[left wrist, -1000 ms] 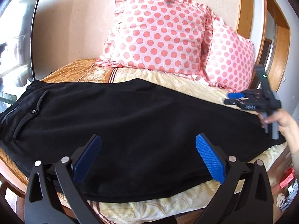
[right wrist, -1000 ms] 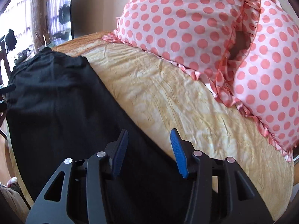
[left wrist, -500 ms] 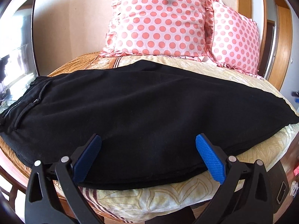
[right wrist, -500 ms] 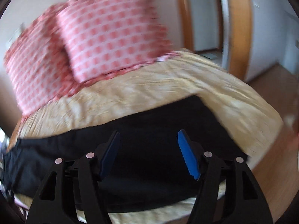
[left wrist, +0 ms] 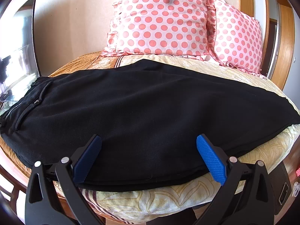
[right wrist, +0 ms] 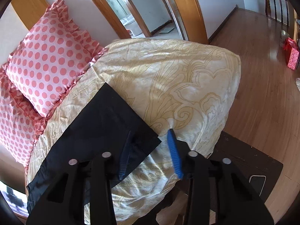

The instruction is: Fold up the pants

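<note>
Sunlit and plainly a bedroom, the setting was a bed (left wrist: 168, 202) under a pale yellow patterned cover, with two pink dotted pillows (left wrist: 161, 22) leaning at the wall and a wooden floor (right wrist: 262, 86) off to one side. Black pants (left wrist: 146, 112) lay flat across the cover, already doubled leg on leg by the look of them, the waistband and pocket at the left in the left wrist view and the cuffs running off to the right. The left gripper (left wrist: 148, 157) hovered over the near edge of the pants with its jaws spread wide and nothing between them. The right gripper (right wrist: 150, 146) was at the cuff end, its jaws having just been closing; one pad sat on the cloth at the cuff corner, the other on the bare cover just beside it, so the corner lay between them but did not look pinched yet. The cloth looked soft, fairly thick and limp, light enough to lift but sure to sag and drag, and not slippery. A sound hold would likely be on the cuff hem, through both layers, with the other hand steadying the cloth where the fold was to fall.
</note>
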